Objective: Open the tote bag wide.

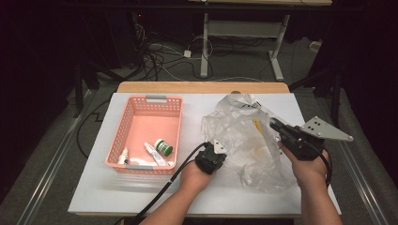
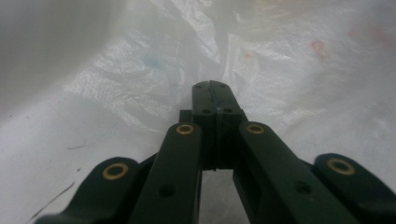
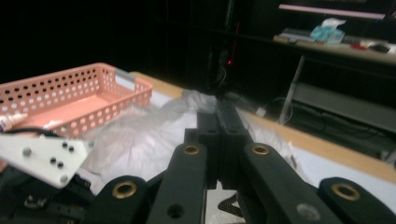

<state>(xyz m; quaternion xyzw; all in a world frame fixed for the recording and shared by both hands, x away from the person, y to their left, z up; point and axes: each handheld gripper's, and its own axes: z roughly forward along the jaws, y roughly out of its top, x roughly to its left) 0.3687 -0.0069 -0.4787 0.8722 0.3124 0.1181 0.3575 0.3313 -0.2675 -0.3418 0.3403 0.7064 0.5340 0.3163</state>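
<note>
A crumpled clear plastic bag [image 1: 244,140] stands bunched up on the white table, right of centre. Something yellow [image 1: 257,125] shows through its film. My left gripper [image 1: 217,147] is at the bag's left edge, and in the left gripper view its jaws [image 2: 215,89] are pressed together with the film [image 2: 140,79] all around the tips. My right gripper [image 1: 274,123] is at the bag's upper right edge. Its jaws [image 3: 220,111] are also shut, with the plastic [image 3: 149,135] gathered at their tip.
A pink perforated basket [image 1: 123,123] stands at the left of the table and holds a green-capped jar [image 1: 164,146], a white tube [image 1: 152,153] and a small bottle [image 1: 123,156]. The left gripper's cable [image 1: 164,185] trails off the front edge. Table legs and cables lie beyond the far edge.
</note>
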